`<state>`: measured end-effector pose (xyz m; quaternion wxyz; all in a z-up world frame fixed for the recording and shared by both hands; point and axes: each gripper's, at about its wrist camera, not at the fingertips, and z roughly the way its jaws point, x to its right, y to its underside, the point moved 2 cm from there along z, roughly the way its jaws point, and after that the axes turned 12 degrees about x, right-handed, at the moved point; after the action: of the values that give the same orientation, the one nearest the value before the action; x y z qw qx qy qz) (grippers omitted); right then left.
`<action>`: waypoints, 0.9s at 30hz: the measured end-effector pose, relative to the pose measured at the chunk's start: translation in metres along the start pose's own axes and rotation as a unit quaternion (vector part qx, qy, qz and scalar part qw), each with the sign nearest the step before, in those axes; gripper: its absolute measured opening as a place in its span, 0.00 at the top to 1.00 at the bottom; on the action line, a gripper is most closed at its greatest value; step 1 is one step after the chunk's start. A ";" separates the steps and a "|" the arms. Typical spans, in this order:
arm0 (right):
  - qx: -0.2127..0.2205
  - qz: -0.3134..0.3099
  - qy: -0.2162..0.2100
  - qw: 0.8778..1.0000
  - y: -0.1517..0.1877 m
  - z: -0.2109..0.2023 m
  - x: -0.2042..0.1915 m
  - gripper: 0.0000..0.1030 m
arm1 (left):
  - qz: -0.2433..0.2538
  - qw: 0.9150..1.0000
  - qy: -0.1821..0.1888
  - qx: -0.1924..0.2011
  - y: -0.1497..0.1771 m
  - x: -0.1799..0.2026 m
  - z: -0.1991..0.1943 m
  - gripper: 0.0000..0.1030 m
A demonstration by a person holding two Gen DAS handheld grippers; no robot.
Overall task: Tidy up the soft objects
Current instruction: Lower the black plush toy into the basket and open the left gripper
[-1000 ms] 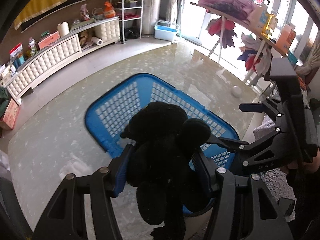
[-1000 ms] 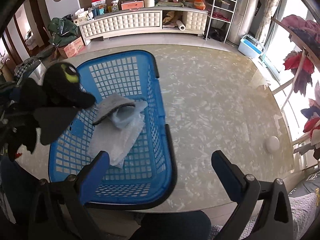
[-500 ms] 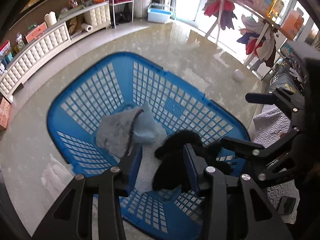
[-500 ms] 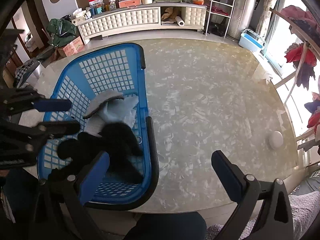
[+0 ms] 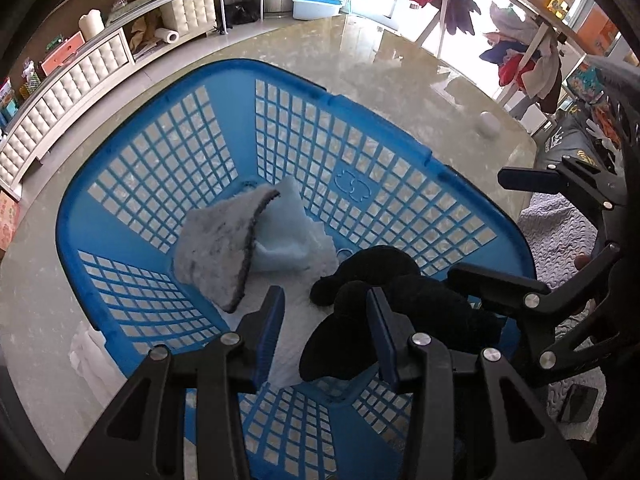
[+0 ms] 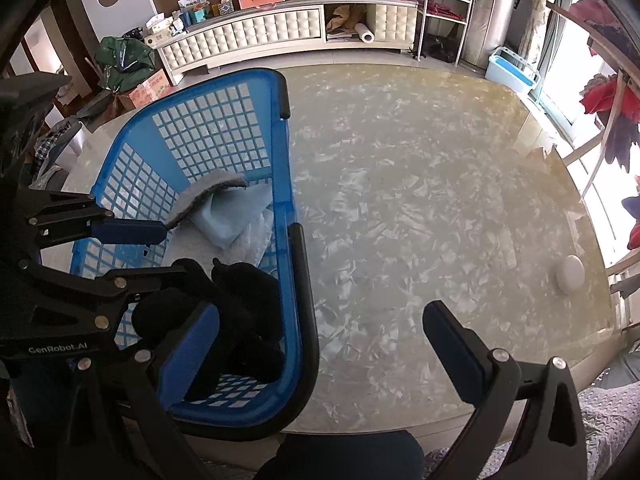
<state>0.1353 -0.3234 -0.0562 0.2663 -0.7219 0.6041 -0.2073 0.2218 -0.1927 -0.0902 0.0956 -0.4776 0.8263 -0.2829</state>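
Left gripper (image 5: 326, 316) down in my blue basket (image 5: 160, 184), jaws apart, black plush toy (image 5: 384, 300) lying between, unpinched. Right gripper (image 6: 320, 332) wide apart, holding nothing.

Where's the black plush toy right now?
The black plush toy lies inside the blue plastic basket, at its near end beside the grey cloth.

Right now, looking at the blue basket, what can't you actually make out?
- Black plush toy: its face shows in neither view; the left gripper and the right gripper's finger cover parts of it.
- White cloth: mostly hidden under the grey cloth and the toy.
- Blue basket: near rim hidden by gripper frames.
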 end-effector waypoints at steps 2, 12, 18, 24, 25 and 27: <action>-0.001 0.002 -0.001 1.000 0.001 0.000 0.000 0.01 | -0.001 1.000 0.000 0.000 0.000 0.001 0.000 0.60; 0.004 0.003 0.001 1.000 -0.001 -0.010 -0.003 0.01 | -0.003 1.000 -0.005 0.021 0.003 -0.002 -0.018 0.36; 0.014 0.000 0.005 1.000 -0.005 -0.022 -0.012 0.01 | 0.000 0.999 -0.015 0.042 0.006 -0.006 -0.044 0.20; 0.027 -0.007 0.006 1.000 -0.011 -0.035 -0.027 0.01 | -0.001 0.997 -0.027 0.068 0.010 -0.013 -0.073 0.17; 0.028 -0.009 0.006 1.000 -0.012 -0.037 -0.030 0.01 | -0.002 0.997 -0.026 0.070 0.011 -0.015 -0.077 0.17; 0.032 -0.015 0.007 0.999 -0.013 -0.041 -0.036 0.01 | -0.004 0.997 -0.029 0.074 0.015 -0.019 -0.085 0.14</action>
<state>0.1132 -0.2917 -0.0157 0.2818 -0.7204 0.5884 -0.2354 0.1838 -0.1390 -0.0310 0.1532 -0.4804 0.7980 -0.3300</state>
